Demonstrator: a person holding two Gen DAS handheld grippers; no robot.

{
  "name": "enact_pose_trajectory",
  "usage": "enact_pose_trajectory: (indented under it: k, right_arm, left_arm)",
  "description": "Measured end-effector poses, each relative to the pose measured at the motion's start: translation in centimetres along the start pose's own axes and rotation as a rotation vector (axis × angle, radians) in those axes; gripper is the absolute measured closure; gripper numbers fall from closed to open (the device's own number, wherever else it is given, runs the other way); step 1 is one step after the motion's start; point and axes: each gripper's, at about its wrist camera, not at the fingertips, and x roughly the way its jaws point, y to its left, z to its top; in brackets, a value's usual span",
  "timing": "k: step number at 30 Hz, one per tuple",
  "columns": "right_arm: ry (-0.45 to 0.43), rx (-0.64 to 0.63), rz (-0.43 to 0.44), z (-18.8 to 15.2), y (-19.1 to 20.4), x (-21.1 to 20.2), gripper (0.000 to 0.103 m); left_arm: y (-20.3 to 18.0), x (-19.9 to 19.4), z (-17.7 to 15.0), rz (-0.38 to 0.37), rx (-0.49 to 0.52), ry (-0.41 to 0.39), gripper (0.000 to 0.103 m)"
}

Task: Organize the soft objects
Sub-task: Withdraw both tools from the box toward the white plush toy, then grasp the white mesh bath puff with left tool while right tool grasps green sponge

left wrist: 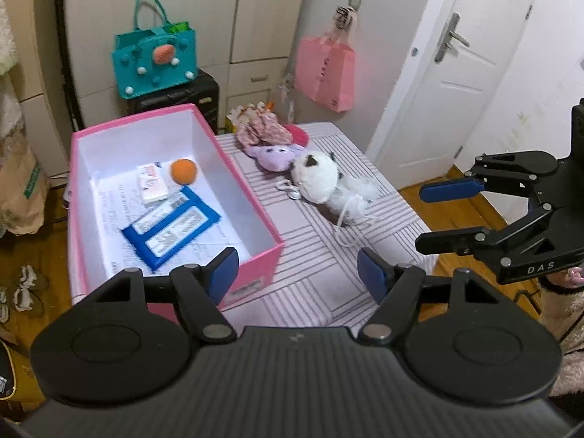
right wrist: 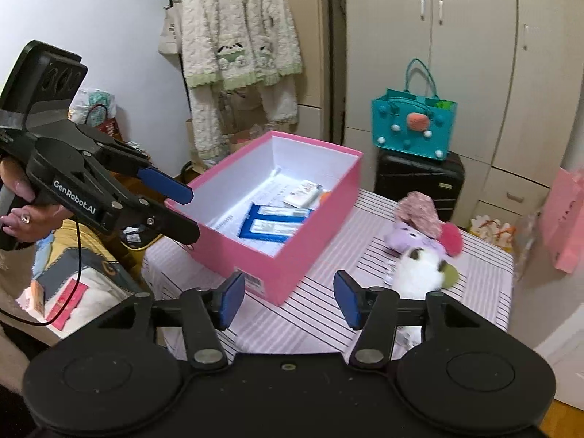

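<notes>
Both wrist views look down, sharing the pink box [left wrist: 175,197].

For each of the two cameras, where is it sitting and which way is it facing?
Left wrist: on the left hand-held gripper, looking down at the pink box and plush toys; the right hand-held gripper shows.
Right wrist: on the right hand-held gripper, facing the box from its other side; the left hand-held gripper and a hand show.
Shared: box, toys, teal bag.

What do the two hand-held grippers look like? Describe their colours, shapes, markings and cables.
Both are black linkage frames with round pivot discs and blue finger pads. The left hand-held gripper reads "GenRobot.AI", with a thin cable trailing beneath. The right hand-held gripper reads "DAS". A fluffy pale pink sleeve shows beside it.
</notes>
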Motion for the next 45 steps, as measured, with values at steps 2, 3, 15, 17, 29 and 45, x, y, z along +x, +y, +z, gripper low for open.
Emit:
enact_pose_trajectory:
  k: [2,3,15,17,29,45]
  right_arm:
    - [0.005,0.007,-0.006,-0.7,-0.7,-0.2,0.04]
    - [0.009,0.01,-0.008,-1.0,-1.1,-0.2,0.04]
    - [0.05,0.036,-0.034,-4.2,-5.7,1.2,0.031]
    - [0.053,0.036,-0.043,-4.6,-6.5,1.5,0.029]
    - [-0.037,0.122,-0.124,-6.7,-16.4,3.1,0.027]
    - [0.086,0.111,-0.003,-3.0,-25.6,15.0,0.039]
  left_arm:
    - [-0.7,0.8,0.1,-0.017,0.007,0.015,0.032]
    - [-1.1,1.3,0.2,-0.026,0.01,0.024,0.032]
    - [-5.7,6.6,1.3,-0.115,0.062,0.082,0.032]
    - [-6.4,7.7,1.5,-0.113,0.08,0.079,0.032]
    - [-9.6,15.2,2.4,-0.137,0.115,0.039,0.033]
    - [-11.0,25.3,1.8,-0.048,0.113,-0.088,0.034]
